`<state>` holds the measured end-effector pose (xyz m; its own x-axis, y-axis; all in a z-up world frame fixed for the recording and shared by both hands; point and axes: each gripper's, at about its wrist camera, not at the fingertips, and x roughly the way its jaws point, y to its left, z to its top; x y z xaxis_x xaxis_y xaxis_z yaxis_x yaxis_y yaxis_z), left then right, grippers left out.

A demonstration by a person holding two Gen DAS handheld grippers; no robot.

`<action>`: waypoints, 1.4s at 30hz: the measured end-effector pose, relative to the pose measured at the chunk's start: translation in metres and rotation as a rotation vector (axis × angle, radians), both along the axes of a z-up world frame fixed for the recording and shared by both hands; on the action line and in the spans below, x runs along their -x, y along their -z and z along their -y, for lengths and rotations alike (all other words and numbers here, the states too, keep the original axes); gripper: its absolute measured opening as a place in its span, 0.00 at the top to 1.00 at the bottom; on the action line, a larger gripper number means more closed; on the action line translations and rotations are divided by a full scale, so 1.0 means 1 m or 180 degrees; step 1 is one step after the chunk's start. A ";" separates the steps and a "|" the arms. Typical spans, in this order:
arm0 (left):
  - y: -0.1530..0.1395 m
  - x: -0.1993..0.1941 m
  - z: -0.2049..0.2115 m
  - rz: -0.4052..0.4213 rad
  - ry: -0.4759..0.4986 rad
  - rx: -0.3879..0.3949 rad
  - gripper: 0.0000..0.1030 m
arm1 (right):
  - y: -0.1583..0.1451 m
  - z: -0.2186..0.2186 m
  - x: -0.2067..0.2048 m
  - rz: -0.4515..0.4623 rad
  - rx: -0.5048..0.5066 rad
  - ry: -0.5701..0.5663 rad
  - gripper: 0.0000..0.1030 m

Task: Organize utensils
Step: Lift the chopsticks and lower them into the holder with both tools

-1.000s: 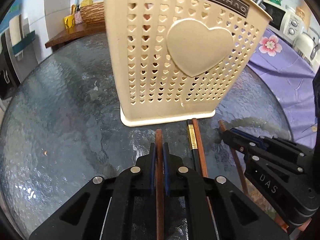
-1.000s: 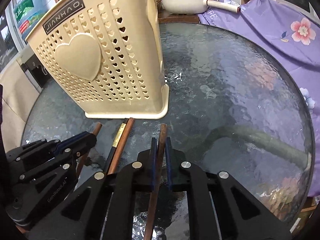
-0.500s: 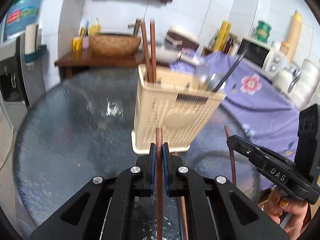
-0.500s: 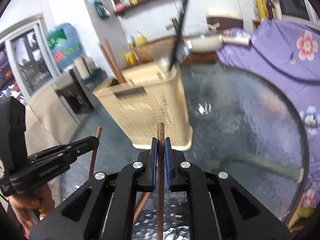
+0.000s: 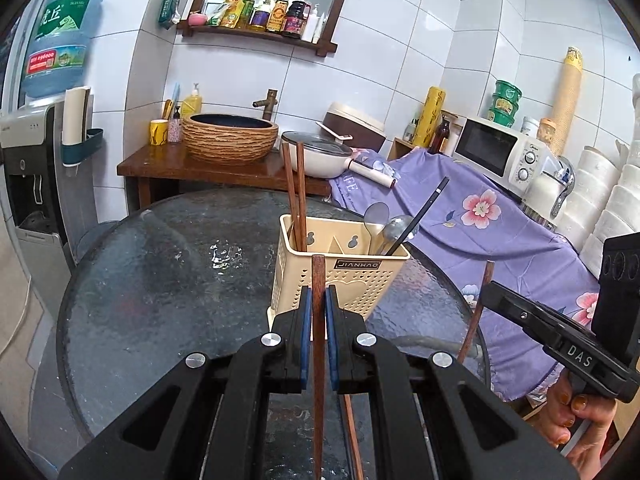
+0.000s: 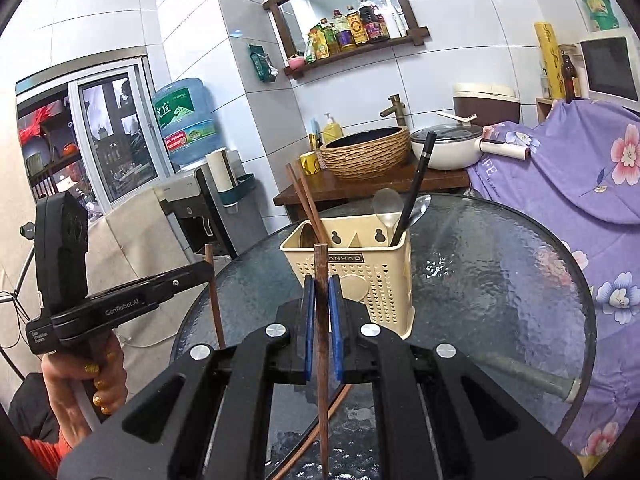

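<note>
Left wrist view: my left gripper (image 5: 319, 300) is closed on a brown wooden chopstick (image 5: 318, 276); the blue pads (image 5: 306, 320) press its shaft from both sides, and its tip stands just past them, in front of the holder; the shaft runs back between the black arms toward the bottom edge. The cream utensil holder (image 5: 340, 276) — perforated, labelled JIANHAO — stands upright on the round glass table (image 5: 160, 280); its left compartment holds two brown chopsticks (image 5: 296, 192), its right compartment two metal spoons (image 5: 384, 224) and one black chopstick (image 5: 420, 212) that leans right. At the right edge my right gripper (image 5: 486, 292) is clamped on a second brown chopstick (image 5: 478, 308), held nearly upright, clear of the holder; my hand (image 5: 576, 420) grips its handle below. One more brown stick (image 5: 352, 432) lies on the glass under my left gripper. Purple floral cloth (image 5: 500, 220) covers the counter beyond the table.

Right wrist view: my right gripper (image 6: 321, 304) is shut on its brown chopstick (image 6: 320, 272); both blue pads (image 6: 308, 328) bear on the shaft, whose tip reaches up across the holder's (image 6: 372, 276) front wall. The holder stands on the glass table (image 6: 500, 280) just beyond the tip, with the same contents — the brown pair (image 6: 306, 196) at left, the spoons (image 6: 386, 204) and the black chopstick (image 6: 416, 184) at right. At the left my left gripper (image 6: 208, 270) pinches its chopstick (image 6: 214, 300) near the upper end; the stick hangs almost vertical, apart from the holder; my hand (image 6: 80, 380) holds the handle. A brown stick (image 6: 320, 428) lies slantwise on the glass beneath the jaws.
</note>
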<state>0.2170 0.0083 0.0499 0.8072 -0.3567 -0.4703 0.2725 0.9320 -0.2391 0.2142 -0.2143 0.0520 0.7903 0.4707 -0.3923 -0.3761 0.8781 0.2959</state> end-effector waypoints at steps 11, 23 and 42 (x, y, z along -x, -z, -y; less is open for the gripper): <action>-0.018 0.004 0.002 0.0129 0.0041 -0.0066 0.93 | -0.023 -0.005 0.007 0.0128 0.0091 -0.0068 0.93; -0.068 -0.017 0.005 0.0282 0.0166 0.0031 0.93 | -0.088 -0.013 -0.017 0.0324 0.0236 -0.0152 0.93; -0.155 -0.110 0.011 0.0403 -0.0072 0.0044 0.94 | -0.154 -0.041 -0.109 0.0592 0.0614 0.0321 0.92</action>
